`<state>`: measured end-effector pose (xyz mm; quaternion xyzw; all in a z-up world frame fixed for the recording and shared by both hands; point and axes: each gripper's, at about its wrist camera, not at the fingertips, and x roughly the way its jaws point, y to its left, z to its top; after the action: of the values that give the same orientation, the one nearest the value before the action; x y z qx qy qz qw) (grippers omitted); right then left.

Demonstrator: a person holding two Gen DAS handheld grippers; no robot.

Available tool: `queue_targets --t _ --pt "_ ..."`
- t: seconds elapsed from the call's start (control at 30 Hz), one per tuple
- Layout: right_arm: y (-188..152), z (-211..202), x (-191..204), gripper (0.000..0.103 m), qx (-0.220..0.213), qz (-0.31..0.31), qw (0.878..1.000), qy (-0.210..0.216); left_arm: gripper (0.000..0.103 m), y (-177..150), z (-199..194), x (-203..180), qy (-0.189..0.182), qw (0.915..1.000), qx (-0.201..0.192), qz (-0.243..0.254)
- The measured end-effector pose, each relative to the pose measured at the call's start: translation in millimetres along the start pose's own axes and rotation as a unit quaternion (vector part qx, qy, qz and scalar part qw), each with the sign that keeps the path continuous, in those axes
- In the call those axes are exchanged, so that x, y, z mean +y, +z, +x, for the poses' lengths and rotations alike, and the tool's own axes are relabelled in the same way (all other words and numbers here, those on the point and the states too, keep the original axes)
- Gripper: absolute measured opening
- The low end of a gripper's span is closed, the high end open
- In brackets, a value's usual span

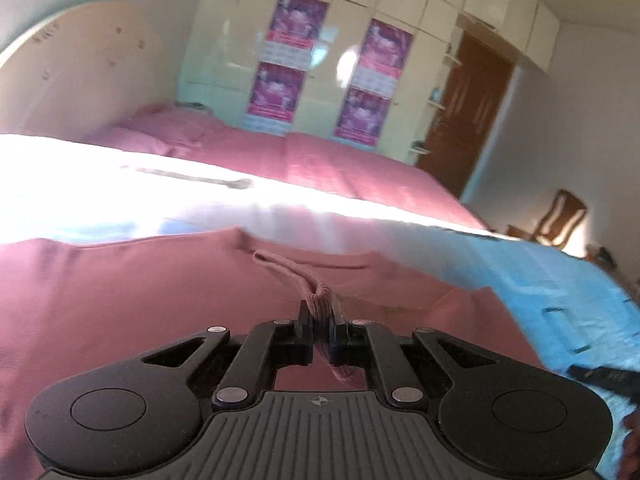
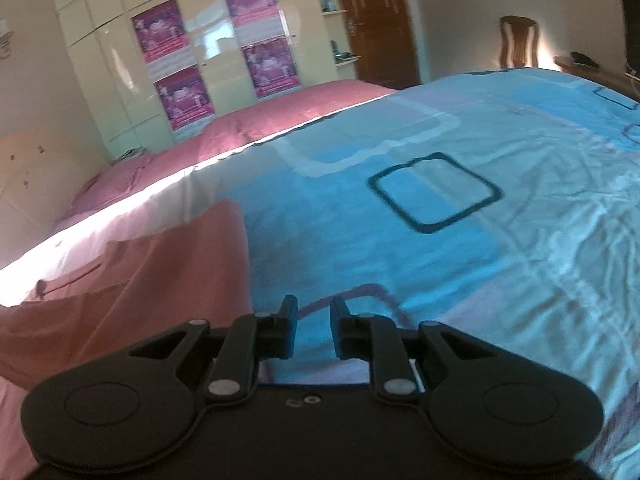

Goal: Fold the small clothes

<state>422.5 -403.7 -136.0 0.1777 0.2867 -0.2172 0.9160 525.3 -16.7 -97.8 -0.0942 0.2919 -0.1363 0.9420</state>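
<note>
My left gripper (image 1: 320,320) pinches a ribbed edge, probably a cuff, of the pink garment (image 1: 140,300) spread on the bed (image 2: 440,160). My right gripper (image 2: 313,320) hangs spread beside it. I'd lift slowly, keeping the fold square.

The salmon-pink cotton garment (image 1: 120,320) is running off the left edge in both views. The purple printed posters (image 1: 298,20) on the cream wardrobe are blurring; their text is illegible.
</note>
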Motion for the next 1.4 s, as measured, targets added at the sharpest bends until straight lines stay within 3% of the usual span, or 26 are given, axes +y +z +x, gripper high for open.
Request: queue_targets --t 0.13,0.37,0.43,0.47,0.53,0.63,0.7,0.73,0.8,0.87,0.9,0.93,1.0,1.13,1.23,1.27,1.3,1.33,1.4 --pt "-4 2 15 0.019 0.011 -0.016 1.000 0.017 0.006 -17 8 27 0.019 0.9993 0.025 -0.020" --pt "-12 11 32 0.023 0.047 -0.048 0.997 0.032 0.008 -43 24 39 0.024 0.9975 0.055 -0.036" --pt "-11 8 33 0.025 0.039 -0.048 0.998 0.031 0.032 -42 25 44 0.035 0.9976 0.047 -0.037" --pt "-9 7 32 0.028 0.035 -0.047 0.998 0.031 0.053 -44 21 50 0.040 0.9977 0.039 -0.039" --pt "-8 8 32 0.035 0.035 -0.046 0.998 0.037 0.057 -40 24 56 0.040 0.9977 0.029 -0.046" --pt "-12 20 35 0.029 0.064 -0.063 0.995 0.037 0.055 -36 42 64 0.025 0.9963 0.049 -0.067" --pt "-19 25 39 0.023 0.066 -0.089 0.993 0.031 0.006 -37 55 64 0.017 0.9966 0.063 -0.050" --pt "-20 24 41 0.016 0.063 -0.097 0.993 0.031 0.006 -36 57 64 0.012 0.9967 0.061 -0.052" --pt "-20 21 43 0.014 0.061 -0.100 0.993 0.036 0.006 -33 55 65 0.013 0.9972 0.048 -0.056" --pt "-19 20 40 0.017 0.064 -0.095 0.993 0.042 0.007 -35 56 62 0.017 0.9980 0.050 -0.035" --pt "-17 20 39 0.024 0.067 -0.090 0.993 0.045 0.009 -34 55 61 0.021 0.9981 0.050 -0.030" --pt "-12 19 37 0.027 0.063 -0.083 0.993 0.049 0.012 -34 54 59 0.027 0.9981 0.049 -0.025" --pt "4 20 35 0.028 0.040 -0.076 0.994 0.068 0.031 -30 57 60 0.031 0.9985 0.039 -0.020" --pt "42 61 36 0.026 0.028 -0.049 0.994 0.095 0.033 -18 76 66 0.025 0.9979 0.049 -0.033" --pt "59 99 39 0.028 0.048 -0.030 0.992 0.111 0.032 -16 90 68 0.011 0.9972 0.058 -0.046" --pt "62 111 40 0.028 0.061 -0.026 0.991 0.117 0.021 -15 93 67 0.004 0.9973 0.059 -0.043" --pt "62 121 40 0.020 0.072 -0.022 0.990 0.120 0.005 -16 94 66 -0.006 0.9975 0.058 -0.040" --pt "62 129 41 0.005 0.082 -0.023 0.988 0.126 0.005 -15 91 65 -0.006 0.9983 0.043 -0.039" --pt "60 128 46 0.004 0.070 -0.062 0.989 0.112 0.005 -15 80 62 0.005 0.9996 0.004 -0.026"
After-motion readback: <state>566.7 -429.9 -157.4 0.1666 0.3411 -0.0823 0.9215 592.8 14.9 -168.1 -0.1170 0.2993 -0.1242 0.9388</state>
